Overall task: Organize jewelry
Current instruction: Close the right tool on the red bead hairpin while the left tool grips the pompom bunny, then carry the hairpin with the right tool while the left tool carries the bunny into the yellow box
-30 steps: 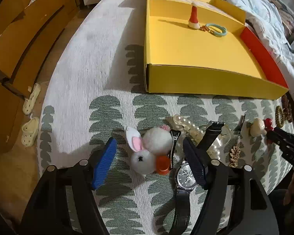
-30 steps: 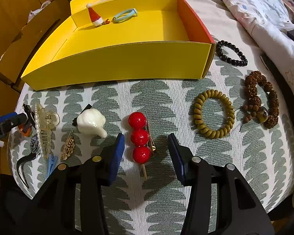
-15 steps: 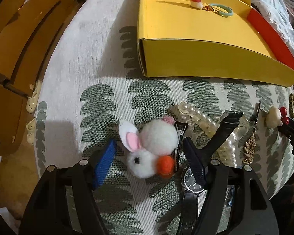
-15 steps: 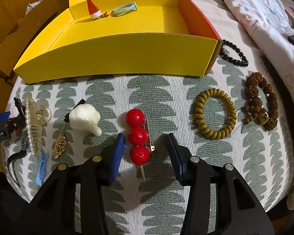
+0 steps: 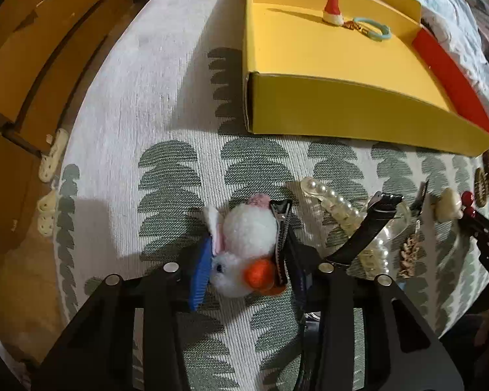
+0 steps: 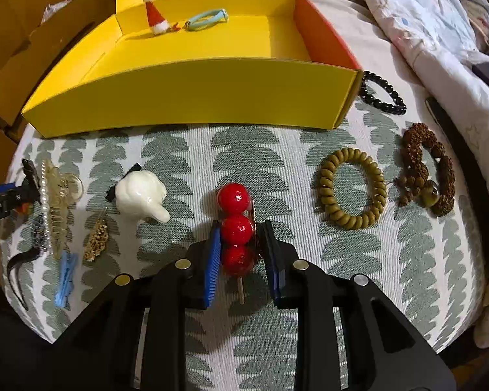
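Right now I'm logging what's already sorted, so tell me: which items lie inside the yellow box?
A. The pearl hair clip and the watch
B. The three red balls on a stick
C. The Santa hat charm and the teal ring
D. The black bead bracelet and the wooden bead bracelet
C: the Santa hat charm and the teal ring sit by the far wall of the yellow box; everything else lies out on the patterned cloth.

The light is warm and a bit dim, and the yellow box (image 6: pixel 192 94) looks brightest. Dark shadows lie on the cloth (image 5: pixel 140 104) left of the box and under both grippers. Edges bend round, corners go black, and the far right looks blurry.
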The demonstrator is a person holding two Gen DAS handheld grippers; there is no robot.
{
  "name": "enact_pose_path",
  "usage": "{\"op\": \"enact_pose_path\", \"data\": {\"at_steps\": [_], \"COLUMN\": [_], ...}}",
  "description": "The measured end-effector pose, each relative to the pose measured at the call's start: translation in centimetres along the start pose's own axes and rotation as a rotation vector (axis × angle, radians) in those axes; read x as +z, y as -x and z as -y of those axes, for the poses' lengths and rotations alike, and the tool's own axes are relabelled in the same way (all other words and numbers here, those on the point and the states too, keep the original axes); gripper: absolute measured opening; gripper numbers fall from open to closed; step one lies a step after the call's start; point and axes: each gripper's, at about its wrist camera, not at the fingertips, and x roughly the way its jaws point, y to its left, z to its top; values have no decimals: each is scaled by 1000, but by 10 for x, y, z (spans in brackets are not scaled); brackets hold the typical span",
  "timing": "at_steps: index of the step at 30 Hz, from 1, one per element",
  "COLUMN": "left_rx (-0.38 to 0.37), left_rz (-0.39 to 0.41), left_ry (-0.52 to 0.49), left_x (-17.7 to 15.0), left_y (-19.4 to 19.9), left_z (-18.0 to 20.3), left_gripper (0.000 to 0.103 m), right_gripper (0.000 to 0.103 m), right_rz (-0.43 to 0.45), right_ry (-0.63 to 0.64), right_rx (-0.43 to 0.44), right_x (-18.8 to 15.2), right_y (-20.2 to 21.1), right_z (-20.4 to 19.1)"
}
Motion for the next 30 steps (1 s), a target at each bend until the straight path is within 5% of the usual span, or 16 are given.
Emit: {"op": "enact_pose_path", "data": {"at_steps": [11,18,30], "left_rx": [-75,-124,-109], "left_rz": [110,159,97], "left_ry": [40,6,8], "left_x": [5,41,144], "left_y": [44,70,23], "left_z": [-9,18,60], "left_gripper": [40,40,40], "right_gripper": [25,25,25], "right_rz": [94,119,3], "right_ry": [-21,29,85], "right_rx": [100,161,174], "right_x": [17,80,190], "right_y": [47,59,-17], "right_z": [3,-15,-36]}}
